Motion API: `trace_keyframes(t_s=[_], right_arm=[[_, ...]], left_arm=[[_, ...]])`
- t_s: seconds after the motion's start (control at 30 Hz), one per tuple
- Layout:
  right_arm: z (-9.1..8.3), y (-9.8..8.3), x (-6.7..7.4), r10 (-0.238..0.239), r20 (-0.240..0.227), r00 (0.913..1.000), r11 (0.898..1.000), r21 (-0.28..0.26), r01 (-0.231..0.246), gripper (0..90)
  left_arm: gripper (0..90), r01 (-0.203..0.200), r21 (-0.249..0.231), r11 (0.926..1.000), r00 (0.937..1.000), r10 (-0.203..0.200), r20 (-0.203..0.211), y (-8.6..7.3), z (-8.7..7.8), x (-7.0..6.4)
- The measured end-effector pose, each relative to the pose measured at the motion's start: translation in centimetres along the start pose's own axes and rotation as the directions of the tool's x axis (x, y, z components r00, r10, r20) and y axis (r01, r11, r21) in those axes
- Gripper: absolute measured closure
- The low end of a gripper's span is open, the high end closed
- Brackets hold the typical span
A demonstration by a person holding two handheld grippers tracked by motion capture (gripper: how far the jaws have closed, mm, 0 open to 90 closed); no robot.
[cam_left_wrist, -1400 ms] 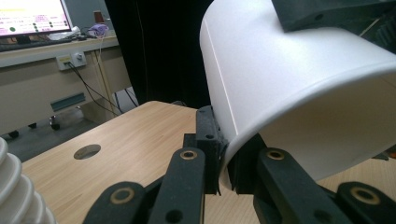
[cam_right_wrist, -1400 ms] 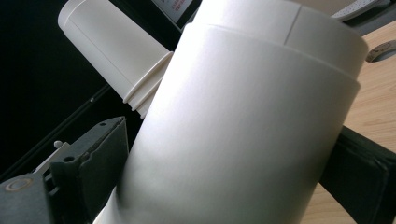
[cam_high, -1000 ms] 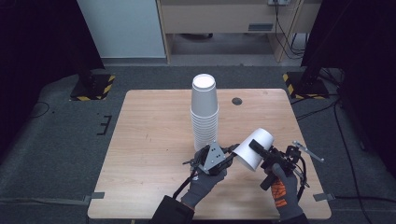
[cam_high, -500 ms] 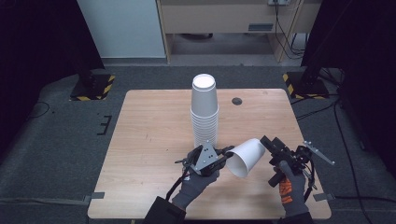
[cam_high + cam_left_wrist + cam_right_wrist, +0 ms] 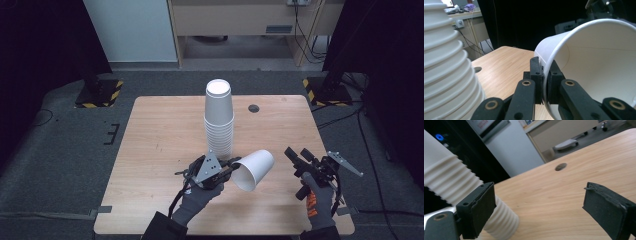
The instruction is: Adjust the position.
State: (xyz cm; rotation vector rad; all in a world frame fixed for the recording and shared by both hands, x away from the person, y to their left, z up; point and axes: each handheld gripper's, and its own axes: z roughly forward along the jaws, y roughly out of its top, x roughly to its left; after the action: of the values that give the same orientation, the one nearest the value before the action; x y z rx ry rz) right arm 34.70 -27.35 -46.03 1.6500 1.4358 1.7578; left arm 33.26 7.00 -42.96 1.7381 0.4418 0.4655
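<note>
one paper cup hangs sideways over the desk, beside the cup stack, its rim pinched by the left gripper. left gripper view: jaws clamp the wall inside and out; keep that hold gentle. right gripper view: right gripper jaws wide, empty.

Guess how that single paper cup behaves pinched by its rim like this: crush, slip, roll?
The paper cup looks thin-walled, so it probably flexes where the left tool clamps its rim. It looks light; the one-sided pinch carries it tilted. Set on its side on the table, its tapered shape would likely roll in a curve.
</note>
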Motion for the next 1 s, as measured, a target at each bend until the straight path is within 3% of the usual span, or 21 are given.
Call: trace_keyframes(t_s=[0.1, 0.37, 0.5, 0.8, 1.0], right_arm=[[0.0, -0.1, -0.4, -0.047, 0.038, 0.9982, 0.999, 0.015, 0.046, 10.9], [0.0, -0.3, -1.3, -0.106, 0.094, 0.9899, 0.994, 0.049, 0.102, 10.9], [0.0, -0.5, -1.7, -0.158, 0.126, 0.9794, 0.986, 0.081, 0.148, 10.9], [0.1, -0.9, -2.0, -0.236, 0.158, 0.9587, 0.968, 0.127, 0.217, 10.8], [0.2, -1.0, -2.1, -0.249, 0.166, 0.9541, 0.963, 0.146, 0.226, 10.7]], left_arm=[[85.7, 0.008, 0.008, 0.9999, 0.9999, -0.008, -0.008, 0.0, -0.8, 0.4], [85.6, 0.024, 0.021, 0.9995, 0.9994, -0.024, -0.024, -0.2, -2.8, 1.2], [85.6, 0.032, 0.037, 0.9988, 0.9991, -0.031, -0.028, -0.5, -4.0, 1.6], [85.6, 0.055, 0.044, 0.9975, 0.9973, -0.053, -0.052, -1.6, -6.5, 2.3], [85.6, 0.078, 0.050, 0.9957, 0.9939, -0.073, -0.083, -2.4, -8.1, 3.1]])
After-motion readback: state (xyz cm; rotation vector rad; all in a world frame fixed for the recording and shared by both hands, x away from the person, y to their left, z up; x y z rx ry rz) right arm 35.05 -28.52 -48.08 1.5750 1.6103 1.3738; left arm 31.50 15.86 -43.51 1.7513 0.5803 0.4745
